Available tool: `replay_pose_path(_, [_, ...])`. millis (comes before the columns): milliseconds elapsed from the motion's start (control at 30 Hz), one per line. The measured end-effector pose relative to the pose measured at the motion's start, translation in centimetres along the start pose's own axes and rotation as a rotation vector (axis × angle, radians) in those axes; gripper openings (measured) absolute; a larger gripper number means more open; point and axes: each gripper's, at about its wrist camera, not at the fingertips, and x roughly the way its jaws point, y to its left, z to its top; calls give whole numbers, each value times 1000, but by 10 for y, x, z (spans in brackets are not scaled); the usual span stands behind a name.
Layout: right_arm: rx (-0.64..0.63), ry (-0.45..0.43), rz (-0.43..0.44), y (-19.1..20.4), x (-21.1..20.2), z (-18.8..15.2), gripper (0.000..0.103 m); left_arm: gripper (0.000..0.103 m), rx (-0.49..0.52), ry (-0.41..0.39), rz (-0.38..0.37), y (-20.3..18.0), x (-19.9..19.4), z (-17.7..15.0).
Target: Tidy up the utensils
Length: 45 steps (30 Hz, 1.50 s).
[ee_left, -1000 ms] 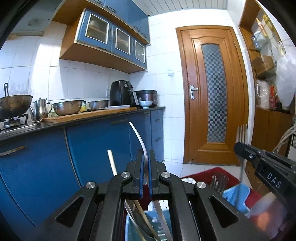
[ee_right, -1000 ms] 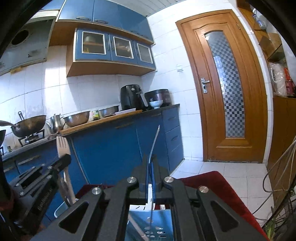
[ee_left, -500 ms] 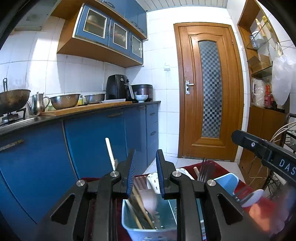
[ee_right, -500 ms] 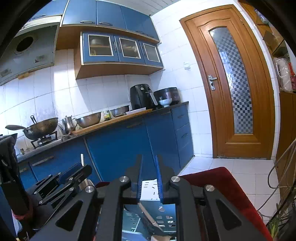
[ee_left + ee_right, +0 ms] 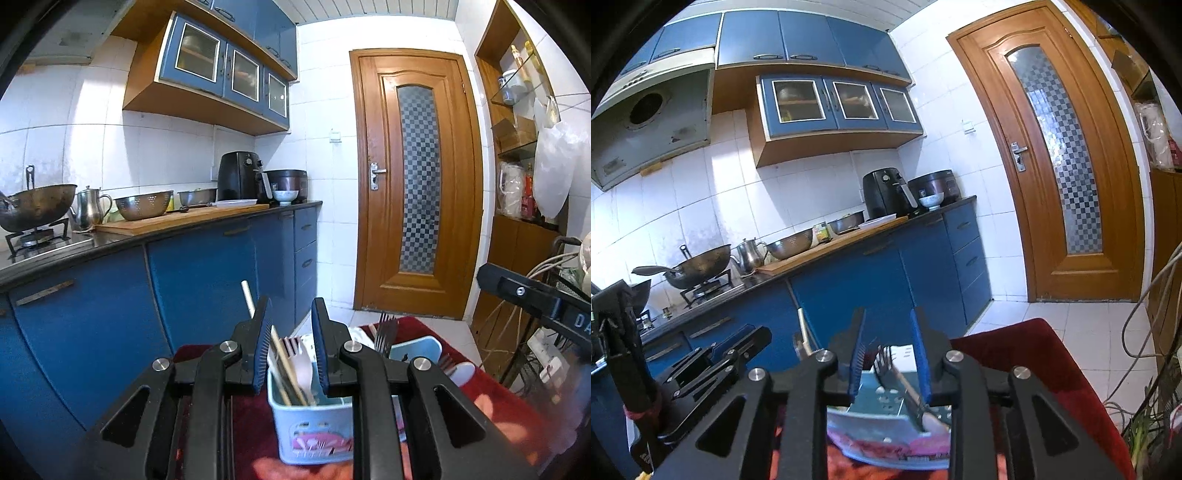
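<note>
A light blue plastic utensil caddy (image 5: 314, 432) stands on a red cloth. It holds chopsticks (image 5: 286, 363), a pale pink spoon (image 5: 304, 367) and, in a further compartment, metal forks (image 5: 386, 334). My left gripper (image 5: 290, 325) is open and empty just above the caddy. My right gripper (image 5: 888, 332) is open and empty above the same caddy (image 5: 886, 435), where a fork (image 5: 886, 356) leans inside. The left gripper's body also shows in the right wrist view (image 5: 716, 363).
Blue kitchen cabinets (image 5: 207, 288) with a worktop carrying bowls, a kettle, a wok and an air fryer (image 5: 240, 177) run along the left. A wooden door (image 5: 415, 192) stands ahead. Cables and shelves (image 5: 528, 221) crowd the right side.
Both grippers were shut on thin utensils a second ago. Both have opened, let the utensils drop into the caddy, and drawn back a little above it.
</note>
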Motion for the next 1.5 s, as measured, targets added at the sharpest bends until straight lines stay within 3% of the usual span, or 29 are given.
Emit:
replay_pose_path(200, [-28, 35, 14, 15, -27, -8, 41, 24, -17, 40, 18, 6, -29, -1])
replay_pose_path(267, [-20, 48, 25, 17, -34, -13, 48, 35, -23, 60, 21, 9, -39, -4])
replay_pose_path(500, [-25, 83, 29, 27, -59, -36, 61, 50, -47, 132, 20, 13, -69, -23])
replay_pose_path(667, [-54, 103, 2, 30, -72, -57, 71, 69, -63, 163, 18, 11, -82, -42])
replay_pose_path(1133, [-97, 167, -97, 14, -72, -104, 90, 72, -57, 253, 51, 5, -60, -104])
replay_pose_path(1500, [-94, 195, -137, -4, -59, -135, 92, 72, -81, 265, 51, 8, -40, -132])
